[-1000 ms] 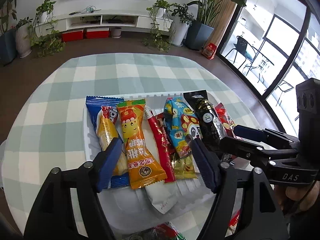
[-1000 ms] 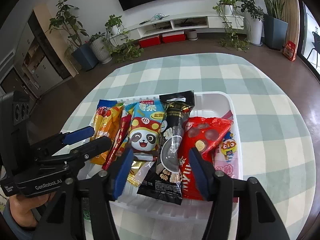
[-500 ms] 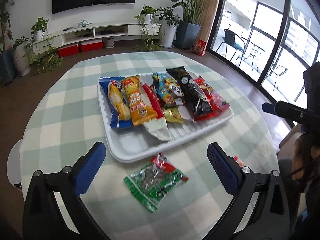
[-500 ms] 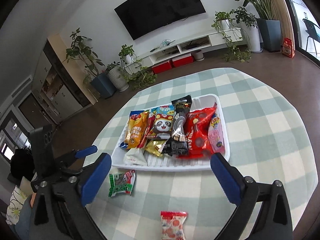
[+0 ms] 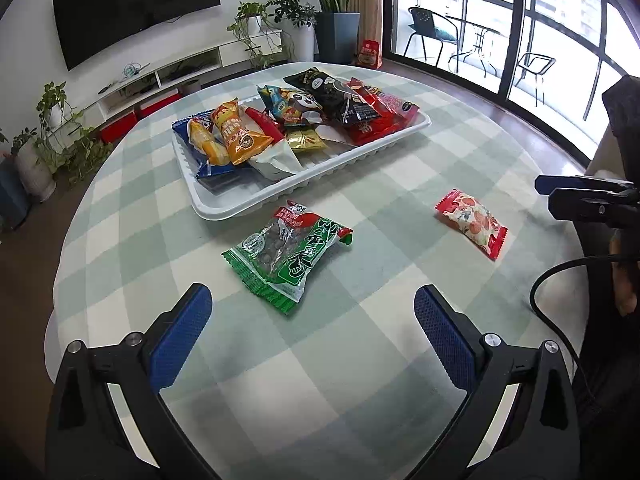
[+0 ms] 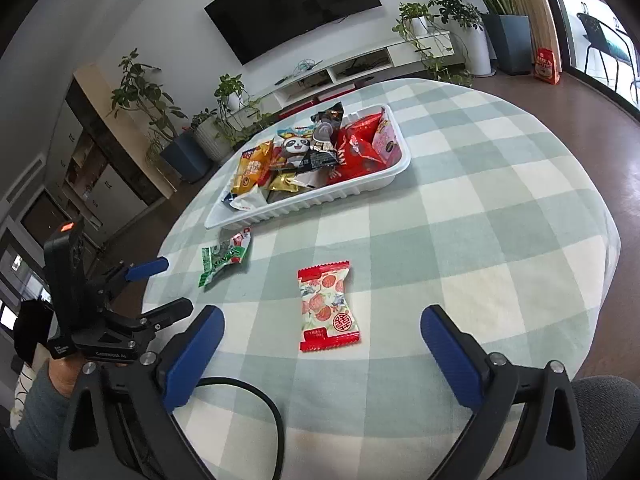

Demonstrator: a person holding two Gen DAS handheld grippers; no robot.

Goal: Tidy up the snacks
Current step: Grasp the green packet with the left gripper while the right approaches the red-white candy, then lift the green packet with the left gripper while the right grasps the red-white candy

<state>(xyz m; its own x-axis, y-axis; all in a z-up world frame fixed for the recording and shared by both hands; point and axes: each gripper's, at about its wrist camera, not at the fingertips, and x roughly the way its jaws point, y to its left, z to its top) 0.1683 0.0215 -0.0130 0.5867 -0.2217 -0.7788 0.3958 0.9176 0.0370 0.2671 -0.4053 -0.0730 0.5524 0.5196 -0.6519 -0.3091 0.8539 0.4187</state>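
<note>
Both sets of jaws stand wide apart and empty. The left gripper (image 5: 313,332) hangs over the green packet (image 5: 287,251), the right gripper (image 6: 322,354) over the red-and-white packet (image 6: 326,306). A second ago both were low over the white tray (image 5: 224,210), their jaws narrower and close around the packed snacks; they have since pulled back and up and opened, so the whole surface (image 6: 500,216) shows. That suggests the tray work is done for now and the two loose packets are next, one per gripper.

The green packet is a crinkled, glossy pillow bag with a clear window showing dark seeds, lying flat just beside the tray's near rim. The red-and-white one is a small, puffy sachet with serrated red ends, well apart from the tray, nearer the right gripper. Both look light and slippery, and likely need a pinch on a sealed edge or across the belly.

The tray is thin ribbed plastic, shallow, crowded with shiny foil bags laid side by side. The surface is a soft, green-and-cream checked cloth over a round table
</note>
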